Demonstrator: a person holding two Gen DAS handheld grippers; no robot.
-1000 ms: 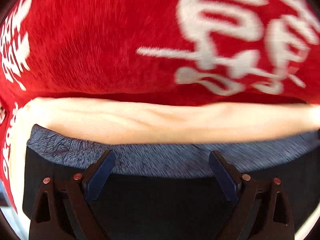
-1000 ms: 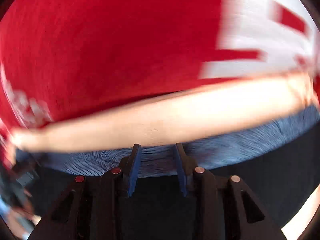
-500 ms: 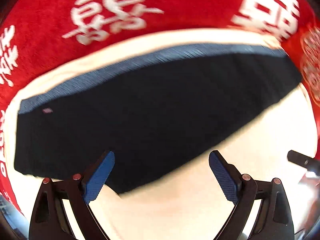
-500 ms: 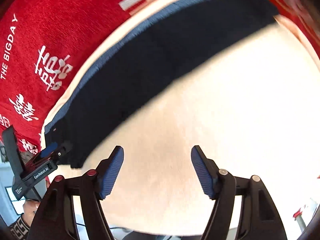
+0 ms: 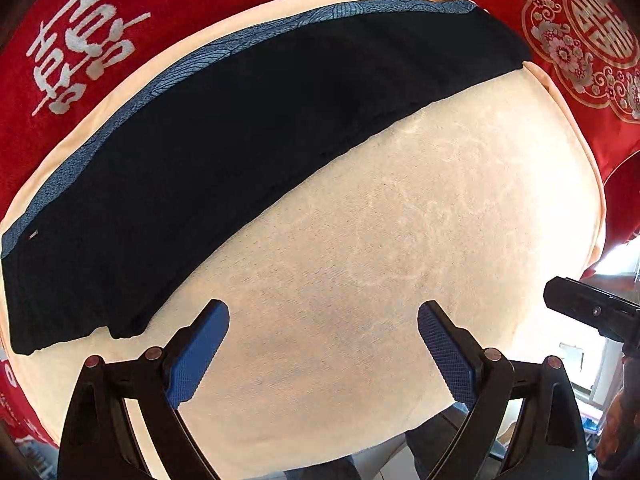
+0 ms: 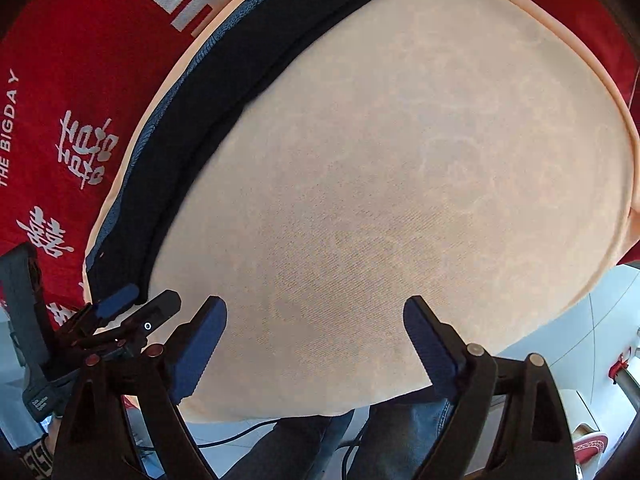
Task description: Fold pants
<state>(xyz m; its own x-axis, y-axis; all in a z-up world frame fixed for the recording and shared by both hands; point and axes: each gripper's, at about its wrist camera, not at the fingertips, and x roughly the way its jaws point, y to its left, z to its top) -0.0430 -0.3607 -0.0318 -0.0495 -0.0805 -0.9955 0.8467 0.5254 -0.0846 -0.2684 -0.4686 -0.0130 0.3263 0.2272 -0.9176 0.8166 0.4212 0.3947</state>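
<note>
The pants (image 5: 248,128) are seen as black, with a band (image 5: 192,64) of blue along the far edge, where a fine wave-like pattern in lighter blue is printed. The table cover (image 5: 380,260) beneath is pale peach, faintly mottled. A red cloth (image 5: 168,4) is laid behind it, marked with white Chinese characters (image 5: 80,44); at one corner a round ornament (image 5: 588,28) of silver-white flowers is printed on the red. In the right wrist view the white words "THE BIGDAY" (image 6: 9,128) are read on it. The pads (image 5: 198,354) of the grippers are blue on black frames.
</note>
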